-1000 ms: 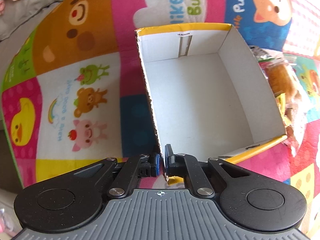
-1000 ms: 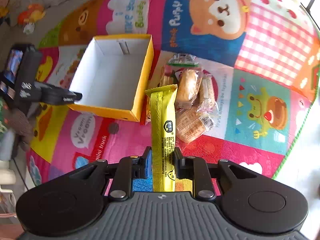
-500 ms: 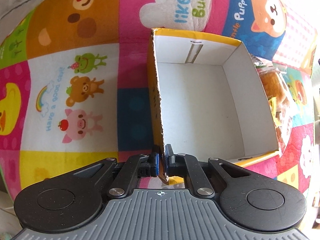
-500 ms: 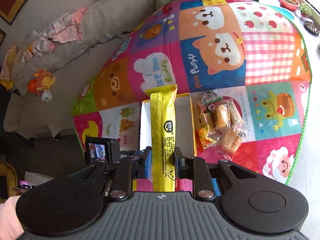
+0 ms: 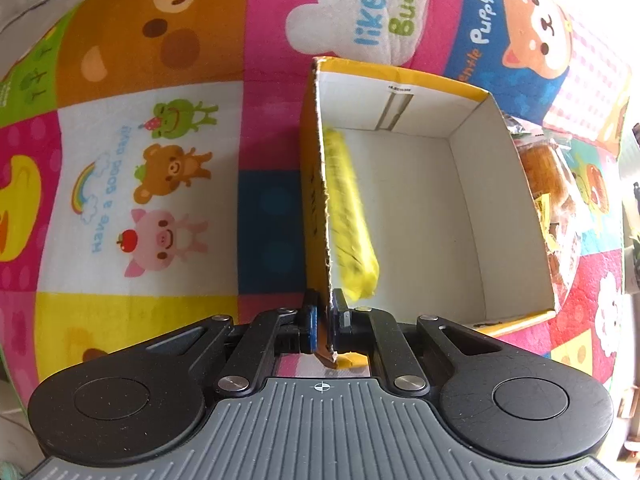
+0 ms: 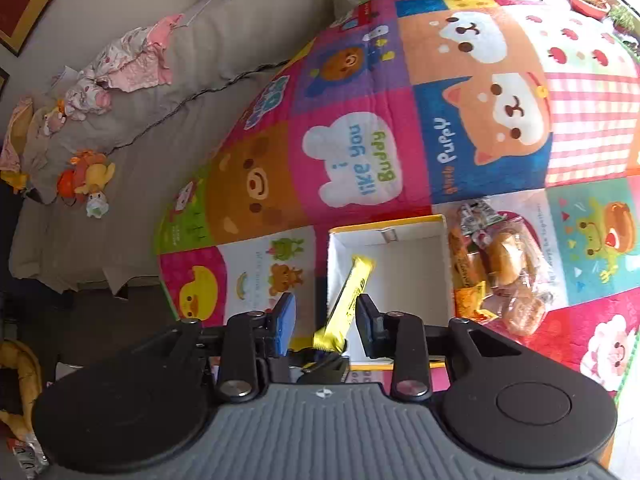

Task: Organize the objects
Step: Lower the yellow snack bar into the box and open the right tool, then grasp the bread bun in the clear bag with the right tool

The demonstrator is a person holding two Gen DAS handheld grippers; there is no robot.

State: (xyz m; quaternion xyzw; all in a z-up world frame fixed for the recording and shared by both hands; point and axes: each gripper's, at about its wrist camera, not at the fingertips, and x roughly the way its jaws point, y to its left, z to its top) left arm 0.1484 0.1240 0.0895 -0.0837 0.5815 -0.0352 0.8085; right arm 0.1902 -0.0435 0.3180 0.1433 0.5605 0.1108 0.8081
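Note:
A yellow open cardboard box point(image 5: 420, 92) with a white inside sits on the colourful play mat; it also shows in the right wrist view point(image 6: 416, 248). My left gripper point(image 5: 324, 322) is shut on the box's left wall near the front corner. A long yellow snack packet point(image 5: 348, 216) is blurred inside the box along its left wall. In the right wrist view the packet point(image 6: 348, 298) hangs tilted between the spread fingers of my right gripper point(image 6: 326, 320), which is open above the box. A pile of wrapped snacks point(image 6: 500, 272) lies right of the box.
The play mat point(image 6: 360, 160) lies on the floor beside a grey sofa point(image 6: 200, 52) with clothes and soft toys on it. The snack pile also shows at the right edge of the left wrist view point(image 5: 560, 184).
My right gripper has opened and let go of the yellow packet, which drops into the box. The left gripper keeps its hold on the box wall.

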